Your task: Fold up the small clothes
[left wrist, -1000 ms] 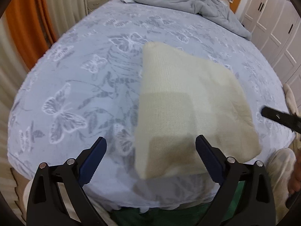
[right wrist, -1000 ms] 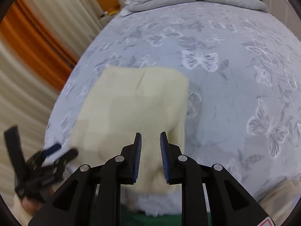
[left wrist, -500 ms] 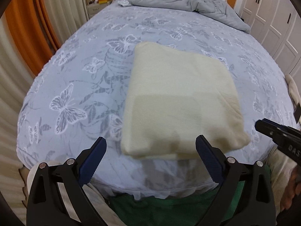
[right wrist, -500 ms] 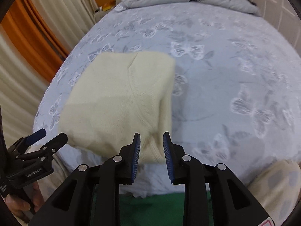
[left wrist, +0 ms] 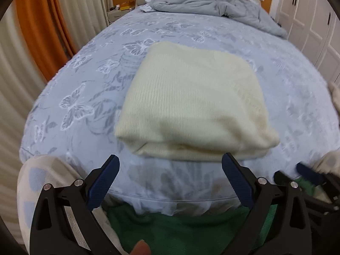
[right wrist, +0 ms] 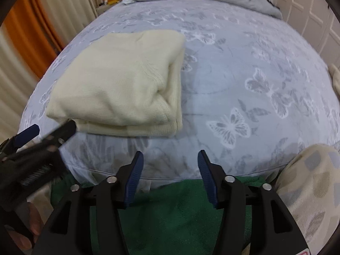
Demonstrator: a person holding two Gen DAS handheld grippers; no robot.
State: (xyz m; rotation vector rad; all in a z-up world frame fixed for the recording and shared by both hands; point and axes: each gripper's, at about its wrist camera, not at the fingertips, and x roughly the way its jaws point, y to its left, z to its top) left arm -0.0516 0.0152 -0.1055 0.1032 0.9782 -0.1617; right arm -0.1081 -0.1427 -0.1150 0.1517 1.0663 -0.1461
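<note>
A cream knitted garment (left wrist: 191, 104) lies folded into a thick rectangle near the front edge of the bed, and shows too in the right wrist view as the same garment (right wrist: 123, 85). My left gripper (left wrist: 170, 161) hangs open just short of its near edge, nothing between the fingers. The right gripper (right wrist: 170, 155) is off the bed's front edge, to the right of the garment; its jaws are opening and hold nothing. The left gripper (right wrist: 51, 130) also shows at the left of the right wrist view, and the right gripper (left wrist: 306, 173) at the lower right of the left wrist view.
The bed (left wrist: 89, 97) wears a grey-blue sheet with butterflies. A rumpled grey duvet (left wrist: 212, 4) lies at its head. Orange and cream curtains (left wrist: 42, 31) hang at the left, white wardrobe doors (left wrist: 314, 21) at the right. Green cloth (right wrist: 170, 212) and a patterned sleeve (right wrist: 314, 182) sit below the grippers.
Both grippers have drawn back off the garment toward the bed's front edge. The right gripper's jaws have gone from nearly shut to wide apart. The garment lies still.
</note>
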